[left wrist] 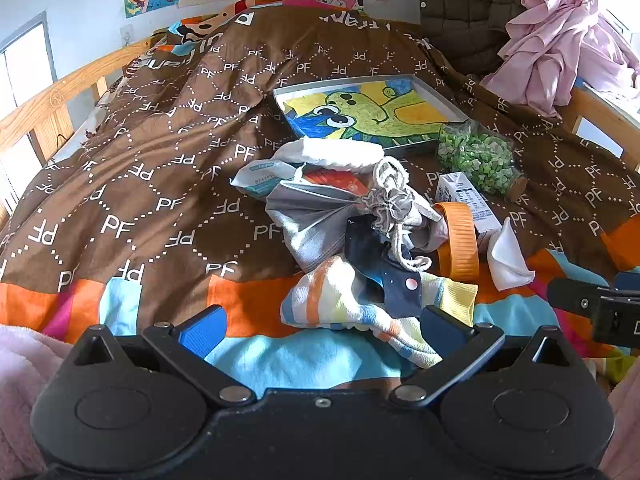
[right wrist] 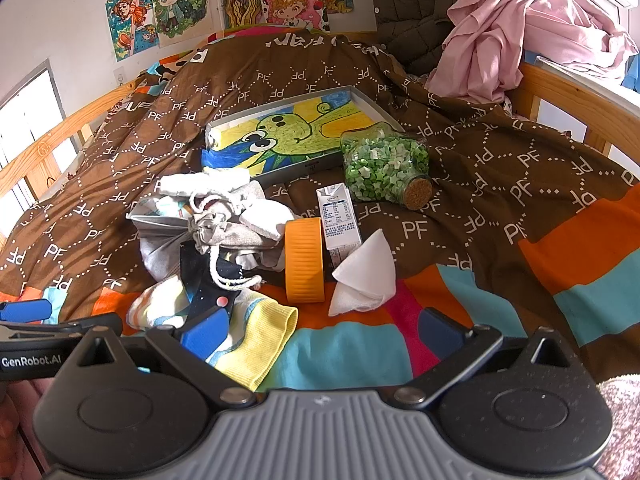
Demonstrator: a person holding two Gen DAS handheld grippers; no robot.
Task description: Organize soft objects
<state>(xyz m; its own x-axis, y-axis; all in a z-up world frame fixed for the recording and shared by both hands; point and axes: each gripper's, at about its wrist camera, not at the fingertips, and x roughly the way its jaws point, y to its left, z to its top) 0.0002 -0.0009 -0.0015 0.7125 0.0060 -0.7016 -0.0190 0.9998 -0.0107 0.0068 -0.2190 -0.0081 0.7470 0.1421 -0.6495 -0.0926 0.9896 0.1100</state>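
**Two open grippers at a pile of soft things on a bed**

The left gripper (left wrist: 324, 326) and right gripper (right wrist: 320, 330) both hovered with fingers spread wide, holding nothing. A striped sock (left wrist: 352, 308) lay just beyond them on the brown quilt (left wrist: 160, 128). Behind the sock sat a grey drawstring pouch (left wrist: 384, 200); right of it, an orange lid (right wrist: 305, 260), a white tissue (right wrist: 366, 276) and a small carton (right wrist: 338, 216).

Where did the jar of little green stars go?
The jar of green stars lies on its side on the brown bedspread, right of the pile, beside the dinosaur picture tray and just behind the small milk carton.
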